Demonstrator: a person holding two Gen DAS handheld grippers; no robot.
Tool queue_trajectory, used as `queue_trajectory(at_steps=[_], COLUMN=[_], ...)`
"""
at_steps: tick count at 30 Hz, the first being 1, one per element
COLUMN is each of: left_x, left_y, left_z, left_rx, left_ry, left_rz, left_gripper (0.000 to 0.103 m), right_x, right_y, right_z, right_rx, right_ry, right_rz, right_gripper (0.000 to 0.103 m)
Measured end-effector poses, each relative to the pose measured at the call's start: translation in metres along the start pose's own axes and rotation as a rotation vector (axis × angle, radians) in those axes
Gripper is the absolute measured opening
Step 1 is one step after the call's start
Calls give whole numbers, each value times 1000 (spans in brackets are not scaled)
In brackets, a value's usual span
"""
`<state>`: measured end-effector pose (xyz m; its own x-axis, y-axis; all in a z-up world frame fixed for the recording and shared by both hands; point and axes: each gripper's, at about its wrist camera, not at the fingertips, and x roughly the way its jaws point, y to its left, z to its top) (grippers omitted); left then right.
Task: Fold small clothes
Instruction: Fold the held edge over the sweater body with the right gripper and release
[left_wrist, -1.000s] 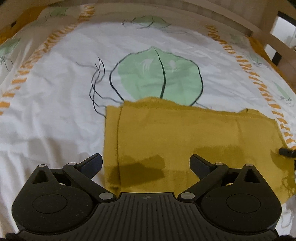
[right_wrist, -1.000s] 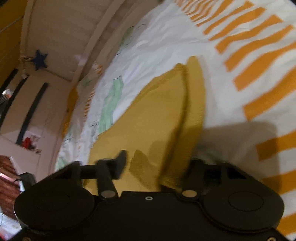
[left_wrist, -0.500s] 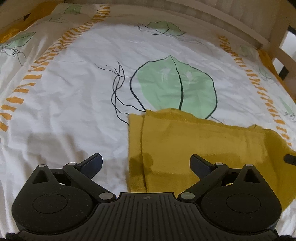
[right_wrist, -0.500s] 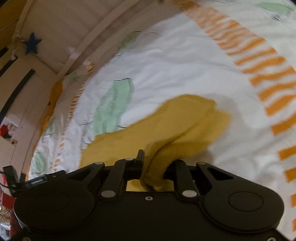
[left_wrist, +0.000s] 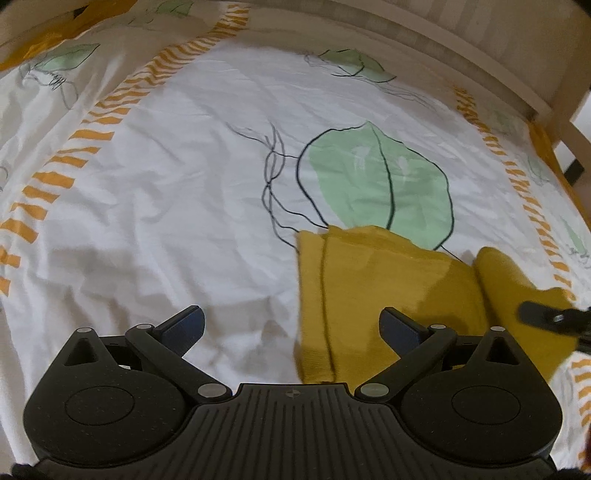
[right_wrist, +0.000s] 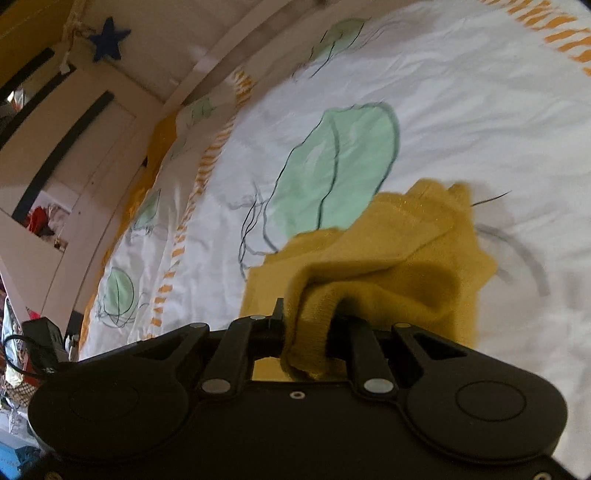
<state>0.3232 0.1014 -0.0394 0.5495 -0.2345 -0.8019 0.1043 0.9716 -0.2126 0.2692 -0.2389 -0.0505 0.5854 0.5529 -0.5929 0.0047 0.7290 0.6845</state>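
Mustard-yellow knit garment (left_wrist: 373, 291) lies on the bed, on a white duvet cover (left_wrist: 177, 184) printed with green leaves and orange dashes, its far edge overlapping the big green leaf (left_wrist: 380, 184). Its left side rests flat with a narrow folded strip along the edge, while its right end is lifted into a hump. The right gripper (right_wrist: 306, 328) is clenched on that raised end, a bunched wad of knit pinched between its jaws. The left gripper (left_wrist: 291, 325) hangs released, jaws spread wide and empty, just above the garment's near left corner and the sheet beside it, touching neither as far as I can tell. The risk, I judge, is that the bunched grip carries a crumpled wad rather than a clean edge, so the fold could land skewed or lumpy; with nothing pinning the flat side, the whole piece might also drag across the smooth cover. What kind of garment this is cannot be made out. Its near edge is hidden behind the gripper bodies, and the right wrist view is blurred. A wooden bed frame (left_wrist: 443, 48) borders the far side.
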Motion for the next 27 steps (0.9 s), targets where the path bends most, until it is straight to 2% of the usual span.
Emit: queue_trajectory(at_steps=[4,9,12,15,17,19,21,23,27], left_x=[0,2,2,2,2,2,1,0,0], left_y=[11,17,18,19,21,22,25,27,32], left_z=[2,2,3,3,3,3,3,4,6], left_rx=[-25,-32,-30,-36,-41,-49,-55,-63,-76], left_ry=[3,11,14,13,13,12,8,5,2], left_rz=[4,6,3,4,6,8,10,11,15], left_gripper=[102,102,102,102,102,102,102,102,102], right_x=[24,48,61,71,74,76,77,74,65], right_y=[18,39,51,62,69,76,86,92,92], right_z=[-8,-17,-23,-29,-33,-36,-39,-41,-40], right_rx=[-13,-77,-146,-204,-244,-269,-313,-352,-351], right_ry=[31,76,95,104,95,90,84,72,52], right_rz=[26,-4,-60,-112,-131,-120,-104,-88,-19], right_gripper=[22,22,24,31,40,56,60,61,61])
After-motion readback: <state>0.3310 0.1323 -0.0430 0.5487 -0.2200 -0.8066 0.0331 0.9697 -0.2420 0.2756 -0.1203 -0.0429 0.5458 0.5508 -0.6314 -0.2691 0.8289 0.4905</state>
